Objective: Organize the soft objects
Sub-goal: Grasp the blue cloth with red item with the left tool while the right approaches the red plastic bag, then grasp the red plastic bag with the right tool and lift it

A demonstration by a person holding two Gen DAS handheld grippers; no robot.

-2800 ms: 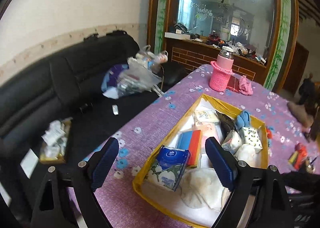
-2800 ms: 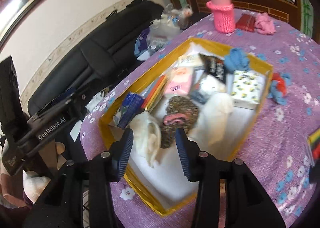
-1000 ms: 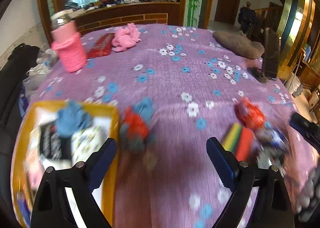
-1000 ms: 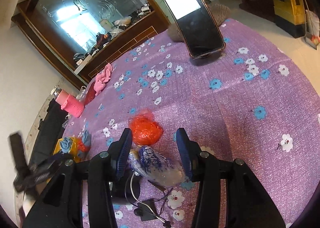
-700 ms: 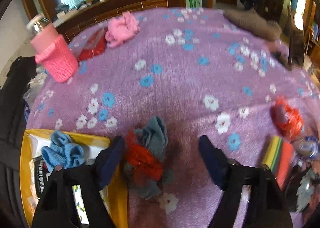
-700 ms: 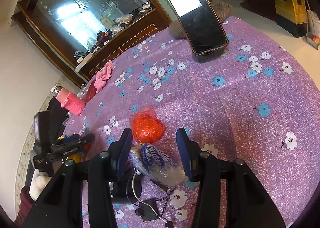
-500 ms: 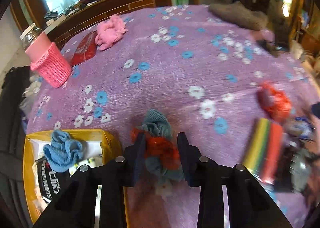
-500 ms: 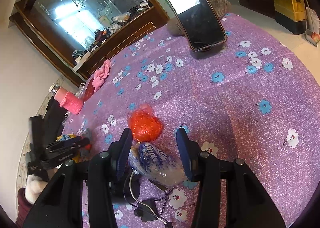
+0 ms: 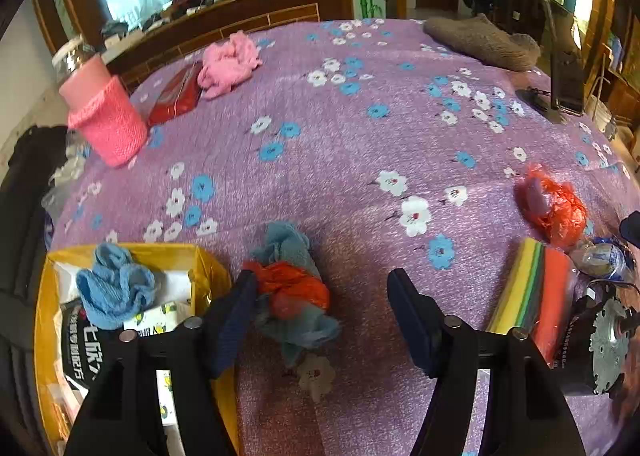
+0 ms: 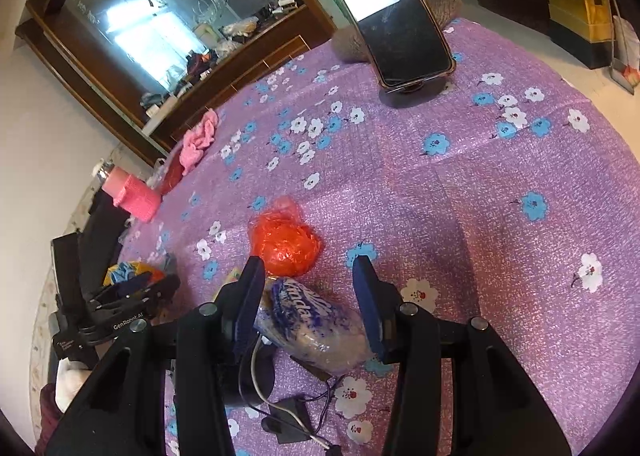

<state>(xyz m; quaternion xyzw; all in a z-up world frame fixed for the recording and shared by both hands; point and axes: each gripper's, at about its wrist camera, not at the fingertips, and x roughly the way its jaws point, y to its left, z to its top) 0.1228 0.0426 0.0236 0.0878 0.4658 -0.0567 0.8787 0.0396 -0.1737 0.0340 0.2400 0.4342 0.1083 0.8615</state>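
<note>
A crumpled red and grey-blue cloth (image 9: 288, 292) lies on the purple flowered tablecloth just right of the yellow box (image 9: 204, 260). My left gripper (image 9: 320, 284) straddles it with jaws opening; the left finger (image 9: 236, 308) touches the cloth, the right finger stands clear. Between the fingers of my right gripper (image 10: 308, 268) lies a clear bag with blue print (image 10: 312, 320); no squeeze shows. A red plastic bag (image 10: 284, 244) sits just beyond it.
The box holds a blue cloth (image 9: 112, 292) and packets. A rainbow sponge stack (image 9: 532, 296), a black motor unit (image 9: 600, 340), a pink cloth (image 9: 228, 64), a pink knitted bottle cover (image 9: 104, 116), a brown knit piece (image 9: 480, 40) and a phone on a stand (image 10: 392, 16) are on the table.
The left gripper swung from the box to the table, came down over the red and grey cloth, narrowed around it, then widened. The right gripper has kept still over the bag.
</note>
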